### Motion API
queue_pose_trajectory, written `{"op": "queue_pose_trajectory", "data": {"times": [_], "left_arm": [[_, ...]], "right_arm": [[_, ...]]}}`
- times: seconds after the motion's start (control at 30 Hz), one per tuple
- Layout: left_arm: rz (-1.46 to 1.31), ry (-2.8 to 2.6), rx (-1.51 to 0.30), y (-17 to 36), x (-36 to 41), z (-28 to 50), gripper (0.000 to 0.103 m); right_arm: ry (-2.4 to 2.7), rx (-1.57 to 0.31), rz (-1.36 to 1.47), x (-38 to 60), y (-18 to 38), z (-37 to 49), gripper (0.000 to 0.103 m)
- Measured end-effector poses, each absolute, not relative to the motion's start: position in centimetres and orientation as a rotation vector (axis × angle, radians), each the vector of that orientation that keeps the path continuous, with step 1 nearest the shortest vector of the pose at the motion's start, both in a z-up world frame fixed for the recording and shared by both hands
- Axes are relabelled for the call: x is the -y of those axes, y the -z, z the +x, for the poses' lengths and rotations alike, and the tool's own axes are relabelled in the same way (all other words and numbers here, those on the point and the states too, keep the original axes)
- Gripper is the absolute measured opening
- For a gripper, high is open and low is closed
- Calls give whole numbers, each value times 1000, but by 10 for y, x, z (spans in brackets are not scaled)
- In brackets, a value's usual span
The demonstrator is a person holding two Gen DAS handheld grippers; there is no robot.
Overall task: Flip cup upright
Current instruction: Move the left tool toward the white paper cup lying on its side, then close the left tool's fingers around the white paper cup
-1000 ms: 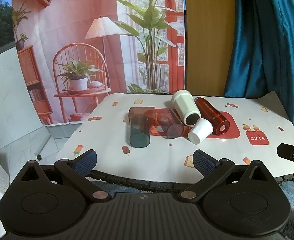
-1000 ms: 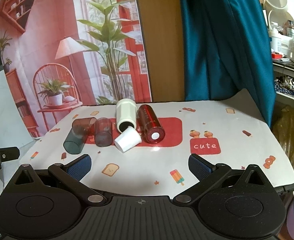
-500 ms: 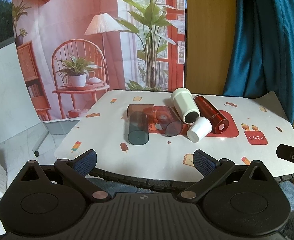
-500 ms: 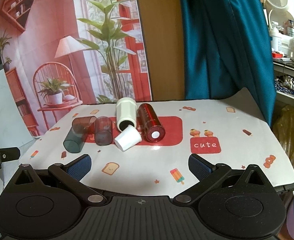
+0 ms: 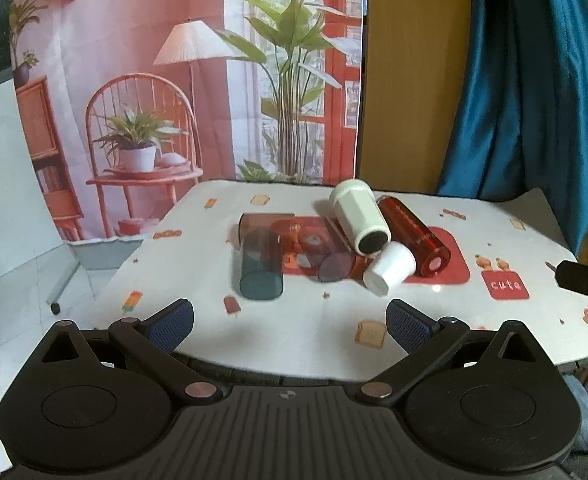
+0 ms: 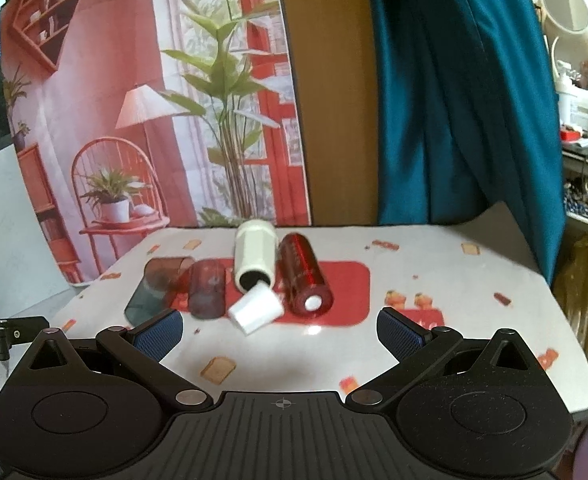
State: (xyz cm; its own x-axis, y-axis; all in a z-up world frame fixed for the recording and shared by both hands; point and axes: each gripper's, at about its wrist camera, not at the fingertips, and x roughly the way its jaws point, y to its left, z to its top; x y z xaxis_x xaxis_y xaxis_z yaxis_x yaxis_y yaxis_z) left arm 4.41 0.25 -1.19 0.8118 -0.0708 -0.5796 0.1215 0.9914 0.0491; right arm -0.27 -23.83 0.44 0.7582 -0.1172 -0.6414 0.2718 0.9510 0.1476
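Note:
Several cups lie on their sides in a cluster on the table. From left to right: a dark teal tumbler (image 5: 261,264) (image 6: 147,294), a brown one behind it (image 5: 265,222), a purple-red tumbler (image 5: 336,264) (image 6: 207,290), a tall white cup (image 5: 360,216) (image 6: 255,254), a small white paper cup (image 5: 390,268) (image 6: 255,308) and a red cup (image 5: 414,236) (image 6: 306,276). My left gripper (image 5: 289,324) is open and empty, near the front edge. My right gripper (image 6: 279,330) is open and empty, short of the paper cup.
The table wears a white cloth (image 5: 326,320) (image 6: 434,280) with a red patch and small prints. A printed backdrop (image 5: 173,80) and a teal curtain (image 6: 454,100) hang behind. Shelves with clutter (image 6: 582,120) stand at the right. The right gripper's edge shows in the left wrist view (image 5: 586,280).
Both grippers have moved forward toward the cups, which now look larger. The cups have not moved. Both grippers stay open.

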Motion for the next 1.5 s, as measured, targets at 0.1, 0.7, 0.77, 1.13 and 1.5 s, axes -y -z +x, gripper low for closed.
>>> {"op": "queue_pose_trajectory", "data": {"times": [0.1,0.7,0.77,1.13,1.5], "left_arm": [[56,90,-620,17,-4,65,103],[99,49,-669,77,3,145,103],[79,36,-687,82,-1,152,103],[4,50,-753,103,-13,181,103],[58,168,-729,113,35,205,92]], "right_arm": [[215,-671,253,248,-1,13,103],[214,-859,267,259,79,106,103],[212,-873,278,260,88,111,103],[260,-935,315,267,124,123,103],[309,-921,302,292,138,110,103]]}}
